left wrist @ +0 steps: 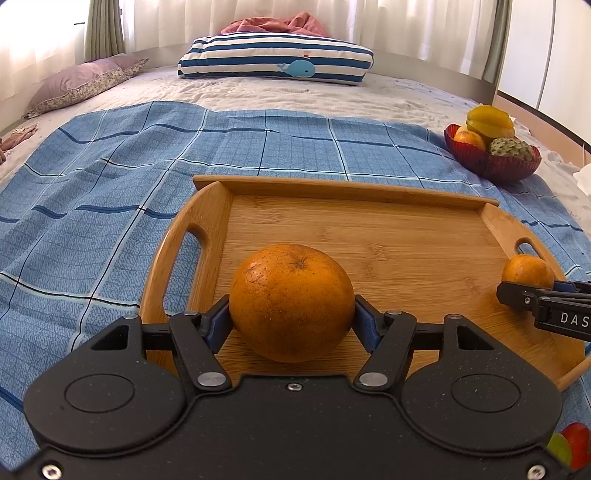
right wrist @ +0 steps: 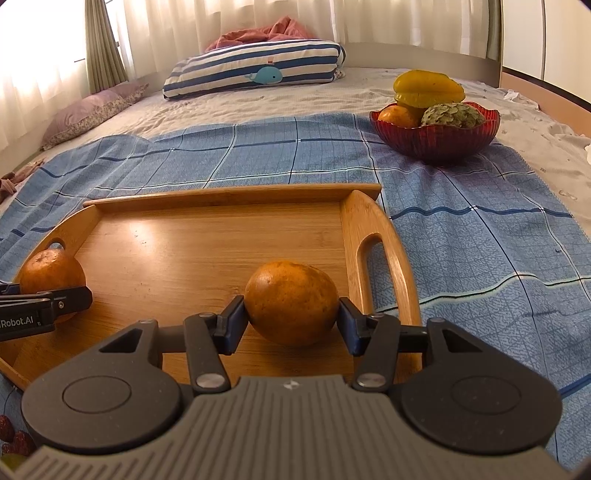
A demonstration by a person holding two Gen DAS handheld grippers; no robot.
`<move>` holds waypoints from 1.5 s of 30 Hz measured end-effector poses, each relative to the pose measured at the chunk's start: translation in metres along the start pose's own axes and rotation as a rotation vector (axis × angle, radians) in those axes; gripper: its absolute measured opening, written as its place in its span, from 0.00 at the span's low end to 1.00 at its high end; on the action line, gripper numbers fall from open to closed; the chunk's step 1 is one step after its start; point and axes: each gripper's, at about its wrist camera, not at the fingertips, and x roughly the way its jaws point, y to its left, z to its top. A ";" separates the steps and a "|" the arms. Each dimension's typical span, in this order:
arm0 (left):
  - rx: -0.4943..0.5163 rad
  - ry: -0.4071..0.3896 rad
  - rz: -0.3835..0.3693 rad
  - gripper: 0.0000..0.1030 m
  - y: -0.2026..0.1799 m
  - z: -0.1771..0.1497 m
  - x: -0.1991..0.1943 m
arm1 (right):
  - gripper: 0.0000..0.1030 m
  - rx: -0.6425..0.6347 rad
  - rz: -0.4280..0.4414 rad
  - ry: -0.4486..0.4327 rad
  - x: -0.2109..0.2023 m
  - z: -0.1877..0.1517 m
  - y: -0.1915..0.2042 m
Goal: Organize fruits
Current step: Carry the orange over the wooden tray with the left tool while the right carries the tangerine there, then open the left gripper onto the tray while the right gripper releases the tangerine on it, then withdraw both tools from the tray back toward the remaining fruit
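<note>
Right tool (left wrist: 524, 284) marked "DAS"; left tool (right wrist: 59, 291) "Robot.AI". Each clamps an orange over wooden tray (left wrist: 369, 229): large orange (left wrist: 291, 302), small orange (right wrist: 291, 302). Red bowl (right wrist: 436, 138): starfruit (right wrist: 428, 88), custard apple (right wrist: 452, 116).

Two oranges (left wrist: 291, 302) (right wrist: 291, 302) on wooden tray (left wrist: 369, 229)

A home bedroom is shown: a bed (left wrist: 295, 96) is seen, with pillows (left wrist: 275, 57) at 12 o'clock and curtains (left wrist: 103, 29) behind.
</note>
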 end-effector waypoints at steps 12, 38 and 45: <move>-0.001 -0.005 -0.006 0.63 0.001 0.000 -0.002 | 0.67 0.001 -0.002 0.006 -0.001 -0.001 0.000; 0.093 -0.065 -0.041 0.88 -0.009 -0.032 -0.053 | 0.84 -0.075 0.005 -0.026 -0.035 -0.027 0.008; 0.081 -0.101 -0.079 0.91 -0.010 -0.043 -0.075 | 0.88 -0.070 0.019 -0.075 -0.055 -0.039 0.008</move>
